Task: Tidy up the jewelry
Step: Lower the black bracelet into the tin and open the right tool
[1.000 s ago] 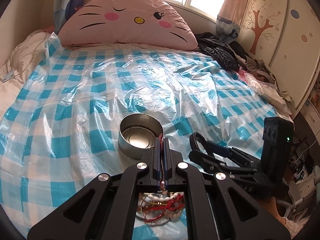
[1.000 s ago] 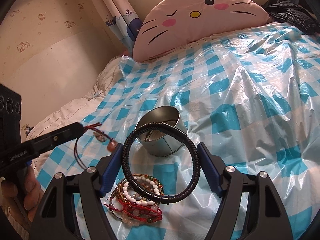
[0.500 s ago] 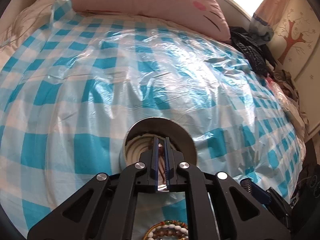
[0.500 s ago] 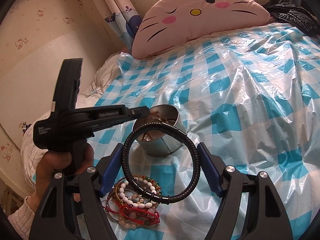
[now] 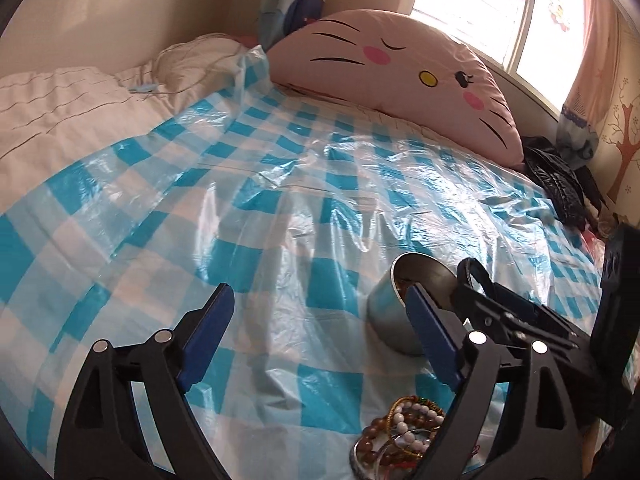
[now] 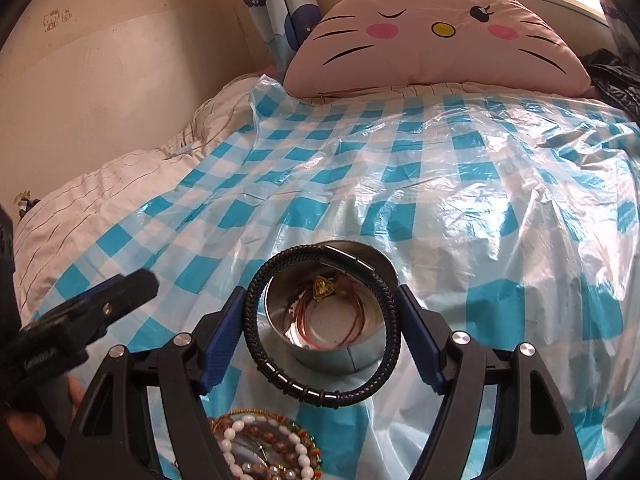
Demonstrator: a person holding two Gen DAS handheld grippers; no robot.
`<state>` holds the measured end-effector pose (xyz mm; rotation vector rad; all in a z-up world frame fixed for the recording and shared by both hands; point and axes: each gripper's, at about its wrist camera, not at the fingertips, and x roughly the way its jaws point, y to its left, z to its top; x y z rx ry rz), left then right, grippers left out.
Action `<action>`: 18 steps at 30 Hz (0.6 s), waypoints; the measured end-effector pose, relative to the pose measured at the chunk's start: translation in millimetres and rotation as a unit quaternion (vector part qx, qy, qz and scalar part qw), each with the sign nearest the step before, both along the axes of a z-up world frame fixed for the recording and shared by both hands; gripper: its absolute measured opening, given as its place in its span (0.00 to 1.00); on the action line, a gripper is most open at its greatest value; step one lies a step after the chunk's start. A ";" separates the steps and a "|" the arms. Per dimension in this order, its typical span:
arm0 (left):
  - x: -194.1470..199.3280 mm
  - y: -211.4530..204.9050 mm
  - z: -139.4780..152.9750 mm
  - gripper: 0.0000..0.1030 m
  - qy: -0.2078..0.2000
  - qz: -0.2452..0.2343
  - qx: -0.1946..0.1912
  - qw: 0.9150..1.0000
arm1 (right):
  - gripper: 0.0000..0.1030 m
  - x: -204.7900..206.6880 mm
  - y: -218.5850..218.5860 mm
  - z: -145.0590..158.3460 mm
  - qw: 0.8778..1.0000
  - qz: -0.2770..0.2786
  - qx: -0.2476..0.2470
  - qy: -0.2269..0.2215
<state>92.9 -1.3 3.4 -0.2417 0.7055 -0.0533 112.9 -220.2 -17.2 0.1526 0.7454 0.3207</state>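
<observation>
A round metal tin (image 6: 332, 320) stands on the blue checked plastic sheet; a thin red cord bracelet with a yellow charm (image 6: 322, 288) lies inside it. My right gripper (image 6: 322, 320) is shut on a black braided bracelet (image 6: 256, 344), holding it just above the tin. A pile of bead bracelets (image 6: 264, 452) lies below it. My left gripper (image 5: 316, 320) is open and empty, left of the tin (image 5: 394, 320). The bead pile (image 5: 400, 432) shows at its lower right. The left gripper also shows in the right wrist view (image 6: 132, 288).
A pink cat-face cushion (image 6: 432, 36) lies at the head of the bed. A white quilt (image 5: 60, 112) is bunched at the left. Black clothing (image 5: 560, 184) lies at the far right edge by the wall.
My left gripper has opened, left the red cord bracelet in the tin and drawn back to the left. My right gripper has carried the black bracelet forward over the tin.
</observation>
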 end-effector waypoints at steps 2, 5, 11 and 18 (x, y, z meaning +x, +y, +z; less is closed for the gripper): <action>2.9 8.8 -6.2 0.83 0.010 0.018 -0.013 1.000 | 0.70 12.5 7.0 -3.4 1.000 0.005 -0.009 0.003; 7.3 13.6 -13.1 0.83 0.019 0.026 -0.016 0.999 | 0.70 28.8 15.5 -11.3 0.999 0.005 -0.031 0.011; 7.9 12.1 -17.3 0.83 0.022 0.020 -0.016 0.999 | 0.74 40.6 15.4 -29.9 0.998 -0.003 -0.046 0.037; 8.7 8.4 -18.9 0.84 0.025 0.015 -0.005 1.000 | 0.77 -1.8 -11.9 -2.3 0.999 -0.034 -0.005 0.011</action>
